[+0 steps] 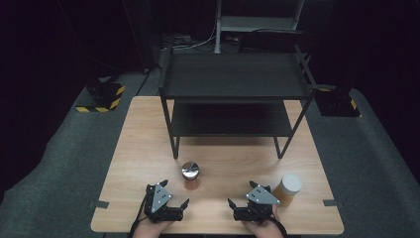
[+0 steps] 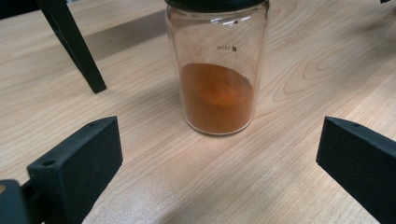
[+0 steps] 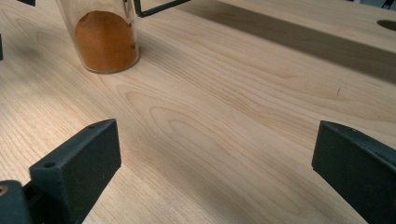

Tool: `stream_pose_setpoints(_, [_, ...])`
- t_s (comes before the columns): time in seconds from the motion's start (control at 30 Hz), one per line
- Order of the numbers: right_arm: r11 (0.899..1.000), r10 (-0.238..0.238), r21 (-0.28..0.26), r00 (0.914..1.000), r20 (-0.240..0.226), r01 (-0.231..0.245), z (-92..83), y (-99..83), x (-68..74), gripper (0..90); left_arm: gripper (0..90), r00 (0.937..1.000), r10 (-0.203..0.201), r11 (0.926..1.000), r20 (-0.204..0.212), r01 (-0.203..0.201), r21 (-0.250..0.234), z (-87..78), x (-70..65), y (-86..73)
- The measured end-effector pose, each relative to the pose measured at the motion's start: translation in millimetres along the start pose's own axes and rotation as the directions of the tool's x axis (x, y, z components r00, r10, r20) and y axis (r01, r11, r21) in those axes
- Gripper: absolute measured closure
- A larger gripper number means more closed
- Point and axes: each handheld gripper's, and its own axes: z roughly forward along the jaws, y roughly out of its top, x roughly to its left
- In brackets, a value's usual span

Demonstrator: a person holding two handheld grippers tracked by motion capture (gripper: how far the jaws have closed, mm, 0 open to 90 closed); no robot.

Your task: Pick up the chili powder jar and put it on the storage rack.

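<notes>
Both hand-held grippers sit low in the high view, near the front edge of the wooden surface. Left hand-held gripper has its jaws spread wide with nothing between them; in its own view the glass jar of orange powder stands upright ahead of them at top centre, well clear of both pads. In the high view that jar, with a shiny metal lid, is just above and to the right of it. Right hand-held gripper is likewise spread and empty over bare wood. A white-lidded jar stands just to its right, possibly touching its side; the angle leaves that unclear. Behind, a black two-tier shelf stands upper centre.
</notes>
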Motion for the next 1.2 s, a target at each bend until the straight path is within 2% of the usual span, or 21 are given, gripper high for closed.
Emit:
stream_pose_setpoints(0.1, [1.000,-0.011,0.003,0.9997,-0.020,0.011,0.6,0.8,-2.7,0.6,0.9,0.9999,-0.005,1.0000,0.010,0.005,-0.007,-1.1,2.2,-1.6])
stream_pose_setpoints(0.3, [1.000,-0.011,0.005,0.9999,-0.004,0.011,0.5,0.9,0.9,0.0,0.8,0.9993,-0.036,0.9991,0.009,0.036,-0.020,-6.5,4.1,-6.5])
stream_pose_setpoints(0.43, [1.000,-0.024,0.001,0.9997,0.003,0.024,0.2,0.3,3.4,0.0,1.3,0.9999,0.003,0.9998,-0.015,-0.003,-0.018,-10.1,-0.2,-7.8])
stream_pose_setpoints(0.67, [1.000,-0.028,0.005,0.9994,0.019,0.028,-2.0,-0.5,6.6,0.2,1.3,1.0000,0.000,1.0000,-0.005,0.000,-0.009,-12.0,1.5,-7.7])
stream_pose_setpoints(0.9, [0.999,-0.038,0.015,0.9987,0.034,0.037,-5.2,-1.0,10.0,0.2,1.2,0.9992,0.038,0.9993,-0.012,-0.038,0.006,-11.8,-3.6,-5.6])
stream_pose_setpoints(1.1, [1.000,-0.023,0.015,0.9989,0.041,0.023,-6.9,-1.8,9.6,0.3,0.7,0.9992,0.039,0.9992,-0.008,-0.039,-0.004,-13.9,-4.3,-7.8])
stream_pose_setpoints(1.2, [1.000,-0.022,0.012,0.9986,0.049,0.021,-7.5,-2.5,11.3,0.3,0.7,0.9996,0.028,0.9996,-0.011,-0.028,-0.007,-14.3,-3.8,-8.5])
